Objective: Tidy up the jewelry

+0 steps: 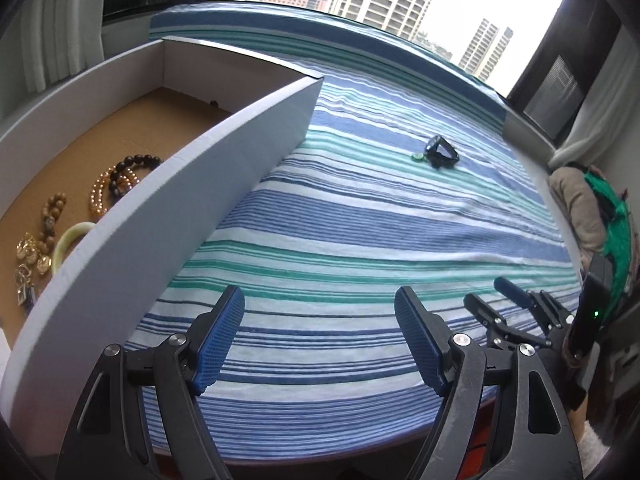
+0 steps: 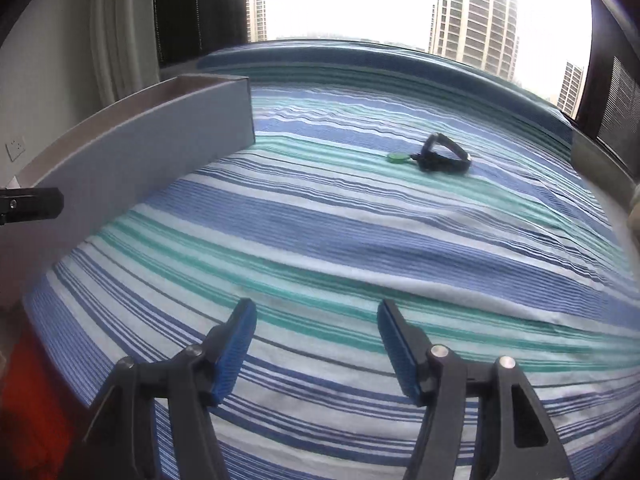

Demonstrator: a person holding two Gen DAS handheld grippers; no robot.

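Observation:
A white box [image 1: 180, 216] with a brown floor stands on the left of the bed. It holds a dark bead bracelet [image 1: 136, 164], a pearly bracelet [image 1: 100, 194], a wooden bead bracelet [image 1: 50, 220], a pale green bangle [image 1: 70, 240] and gold pieces [image 1: 30, 252]. Far out on the striped sheet lies a black strap-like piece [image 1: 442, 152] [image 2: 444, 158] beside a small green disc [image 1: 417, 156] [image 2: 396, 157]. My left gripper [image 1: 319, 300] hangs open over the sheet just right of the box wall. My right gripper [image 2: 317, 308] is open too, empty, well short of the black piece.
The blue, green and white striped sheet [image 2: 360, 220] covers the whole bed. The box wall [image 2: 140, 160] runs along its left side. A window with curtains stands behind. Beige and green fuzzy fabric [image 1: 576, 208] lies at the right edge, near my right gripper [image 1: 486, 292].

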